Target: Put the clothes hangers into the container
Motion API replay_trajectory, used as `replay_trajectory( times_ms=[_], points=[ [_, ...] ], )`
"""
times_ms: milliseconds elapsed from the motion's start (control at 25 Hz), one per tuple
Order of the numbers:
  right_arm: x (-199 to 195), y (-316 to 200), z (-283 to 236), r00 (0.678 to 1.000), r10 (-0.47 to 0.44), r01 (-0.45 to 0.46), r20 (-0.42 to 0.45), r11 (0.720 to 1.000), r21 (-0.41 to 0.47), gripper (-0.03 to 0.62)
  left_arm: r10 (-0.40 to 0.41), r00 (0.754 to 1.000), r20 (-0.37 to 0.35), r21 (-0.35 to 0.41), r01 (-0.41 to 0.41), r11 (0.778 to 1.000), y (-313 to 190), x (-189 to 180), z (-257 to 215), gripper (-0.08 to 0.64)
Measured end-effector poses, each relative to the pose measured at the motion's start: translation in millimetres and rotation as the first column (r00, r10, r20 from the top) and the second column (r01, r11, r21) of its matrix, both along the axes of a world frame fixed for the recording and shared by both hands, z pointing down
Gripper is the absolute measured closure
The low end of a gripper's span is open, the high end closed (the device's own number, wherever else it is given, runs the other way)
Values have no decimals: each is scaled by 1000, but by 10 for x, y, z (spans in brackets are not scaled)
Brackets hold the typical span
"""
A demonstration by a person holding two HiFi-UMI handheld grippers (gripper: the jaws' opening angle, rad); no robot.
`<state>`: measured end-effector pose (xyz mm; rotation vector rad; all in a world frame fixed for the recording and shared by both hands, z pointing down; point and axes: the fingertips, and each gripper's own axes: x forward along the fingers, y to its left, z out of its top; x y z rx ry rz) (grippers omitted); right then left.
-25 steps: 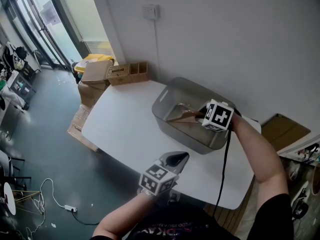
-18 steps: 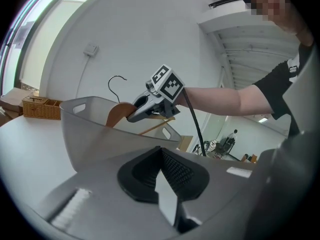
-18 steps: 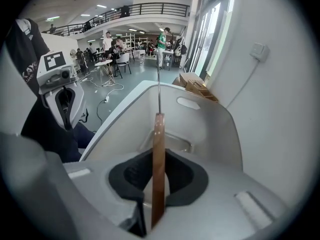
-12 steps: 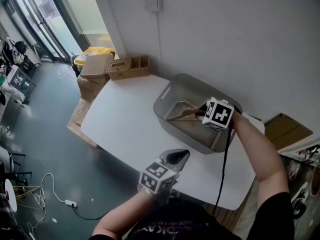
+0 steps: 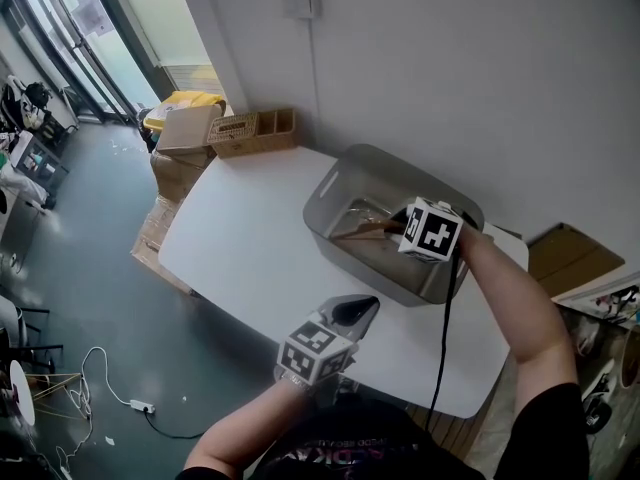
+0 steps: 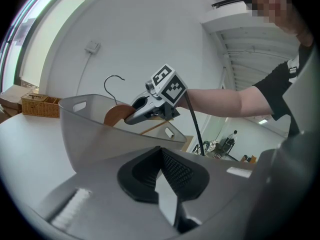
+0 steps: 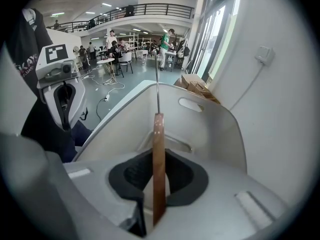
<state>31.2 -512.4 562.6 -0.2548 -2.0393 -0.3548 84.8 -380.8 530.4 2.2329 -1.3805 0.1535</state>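
The brown wooden clothes hanger (image 7: 158, 134) stands edge-on, its long axis and wire hook (image 7: 157, 86) aimed at 12 o'clock. The right gripper (image 7: 159, 159) pinches it partly down inside the grey plastic container (image 5: 332, 193). At the container's 7 o'clock, over the white table (image 5: 250, 238), the left gripper (image 6: 161, 156) hovers with jaws pressed together and empty, facing the container wall.

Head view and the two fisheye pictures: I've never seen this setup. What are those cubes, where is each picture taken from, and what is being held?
There is no robot here. A person holds a two-jaw gripper in each hand, and the marker cubes are part of those grippers. The overhead picture comes from a camera on the person's head. The other two cameras ride on the grippers and look along their jaws. On the white table stands a grey container. The right gripper is clamped on a wooden clothes hanger at the container's opening. The left gripper is shut and empty, near the table's front edge.
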Motion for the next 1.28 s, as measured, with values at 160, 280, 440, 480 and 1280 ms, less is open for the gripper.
replay_trajectory(
  times_ms=[160, 280, 440, 480, 1280],
  points=[
    [-8, 89, 17, 1000, 1, -1, 10, 1000, 1, 532, 1, 1000, -2, -3, -1, 1000, 23, -7, 29, 555],
    [-12, 120, 33, 1000, -16, 16, 11, 1000, 9, 528, 1, 1000, -3, -3, -1, 1000, 29, -6, 30, 555],
    [45, 224, 45, 999, -48, 48, -7, 998, 28, 515, 5, 1000, -1, 2, -5, 1000, 67, 26, -18, 555],
    [65, 247, 58, 999, -53, 53, -12, 998, 32, 512, 7, 1000, 0, 3, -7, 1000, 75, 38, -19, 555],
    [400, 477, 64, 992, -116, 122, -48, 982, 143, 483, -6, 1000, 26, 25, 5, 1000, 388, 213, -126, 555]
  ],
)
